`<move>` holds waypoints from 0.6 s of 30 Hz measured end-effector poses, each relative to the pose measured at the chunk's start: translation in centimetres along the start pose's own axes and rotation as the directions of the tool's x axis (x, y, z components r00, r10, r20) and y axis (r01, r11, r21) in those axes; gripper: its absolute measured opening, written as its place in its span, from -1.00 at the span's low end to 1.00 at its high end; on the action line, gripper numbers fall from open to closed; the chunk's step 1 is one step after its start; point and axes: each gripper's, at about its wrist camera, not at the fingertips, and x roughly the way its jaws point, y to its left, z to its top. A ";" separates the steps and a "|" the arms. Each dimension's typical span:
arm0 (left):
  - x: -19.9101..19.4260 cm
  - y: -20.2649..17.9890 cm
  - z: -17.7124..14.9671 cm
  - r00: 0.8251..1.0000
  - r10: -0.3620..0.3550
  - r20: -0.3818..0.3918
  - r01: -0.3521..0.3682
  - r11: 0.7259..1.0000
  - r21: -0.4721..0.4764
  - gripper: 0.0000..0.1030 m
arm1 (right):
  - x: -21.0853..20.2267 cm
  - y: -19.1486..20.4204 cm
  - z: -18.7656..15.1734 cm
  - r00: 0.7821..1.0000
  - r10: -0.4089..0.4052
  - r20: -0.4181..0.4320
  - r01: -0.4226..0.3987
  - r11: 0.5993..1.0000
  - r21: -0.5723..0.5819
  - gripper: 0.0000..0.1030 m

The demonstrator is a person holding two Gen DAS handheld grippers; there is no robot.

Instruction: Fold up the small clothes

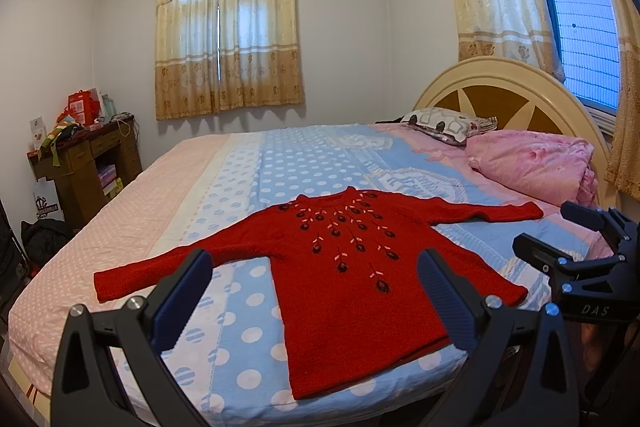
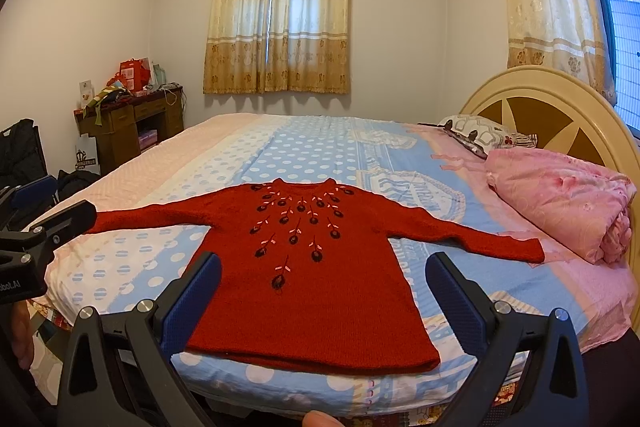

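Observation:
A small red knitted sweater (image 1: pixel 344 279) with dark embroidered flowers lies flat, front up, sleeves spread, on the bed near its front edge; it also shows in the right wrist view (image 2: pixel 316 279). My left gripper (image 1: pixel 316 291) is open and empty, held above the bed's front edge before the sweater's left half. It also shows at the left of the right wrist view (image 2: pixel 40 223). My right gripper (image 2: pixel 324 287) is open and empty, in front of the sweater's hem. It also shows at the right of the left wrist view (image 1: pixel 568 231).
The bed (image 1: pixel 248 187) has a blue and pink dotted sheet. A folded pink quilt (image 2: pixel 568 199) and a patterned pillow (image 2: pixel 484 135) lie by the rounded headboard (image 2: pixel 552 107). A cluttered wooden desk (image 2: pixel 128 123) stands by the far wall.

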 end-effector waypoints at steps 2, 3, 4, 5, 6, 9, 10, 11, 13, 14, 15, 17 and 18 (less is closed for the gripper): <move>0.1 0.2 -0.2 1.000 0.002 -0.004 -0.002 1.000 0.000 1.00 | 0.1 -0.1 0.1 1.000 -0.001 0.000 0.001 1.000 -0.002 0.98; 0.2 0.4 -0.4 1.000 0.002 -0.007 -0.002 1.000 0.000 1.00 | 0.1 -0.1 0.1 1.000 -0.003 -0.001 0.003 1.000 -0.003 0.98; 0.3 0.4 -0.5 1.000 0.001 -0.009 -0.001 1.000 0.000 1.00 | 0.2 -0.1 0.1 1.000 -0.005 -0.002 0.005 1.000 -0.006 0.98; 0.4 0.5 -0.5 1.000 0.002 -0.012 -0.002 1.000 0.001 1.00 | 0.4 -0.2 0.0 1.000 -0.009 -0.004 0.009 1.000 -0.010 0.98; 0.7 0.6 -0.6 1.000 0.004 -0.016 -0.004 1.000 0.002 1.00 | 0.6 -0.3 -0.1 1.000 -0.012 -0.008 0.012 1.000 -0.010 0.98; 1.5 0.4 -0.7 0.999 0.007 -0.041 -0.007 1.000 0.001 1.00 | 1.5 -0.6 -0.5 1.000 -0.017 -0.021 0.017 1.000 -0.011 0.98; 1.9 0.5 -0.9 0.999 0.007 -0.049 -0.007 1.000 0.000 1.00 | 1.8 -0.6 -0.7 0.999 -0.019 -0.026 0.018 1.000 -0.011 0.98; 2.3 0.5 -1.1 0.998 0.009 -0.061 -0.009 1.000 0.000 1.00 | 2.3 -0.6 -0.8 0.999 -0.018 -0.034 0.018 1.000 -0.013 0.98; 3.1 0.7 -1.5 0.997 0.010 -0.082 -0.010 1.000 0.001 1.00 | 3.2 -0.7 -1.3 0.998 -0.020 -0.053 0.019 1.000 -0.020 0.98; 3.4 0.7 -1.6 0.996 0.013 -0.089 -0.013 1.000 0.002 1.00 | 3.7 -0.8 -1.5 0.998 -0.028 -0.061 0.027 0.999 -0.023 0.98; 3.9 0.8 -1.7 0.995 0.017 -0.099 -0.017 1.000 0.001 1.00 | 4.2 -1.0 -1.8 0.997 -0.030 -0.072 0.028 0.999 -0.024 0.98; 4.7 1.1 -2.0 0.993 0.021 -0.115 -0.020 1.000 0.005 1.00 | 5.4 -1.3 -2.2 0.995 -0.028 -0.098 0.026 0.999 -0.020 0.98; 5.1 1.0 -2.1 0.992 0.026 -0.122 -0.025 1.000 0.008 1.00 | 5.9 -1.5 -2.4 0.994 -0.030 -0.106 0.028 0.999 -0.017 0.98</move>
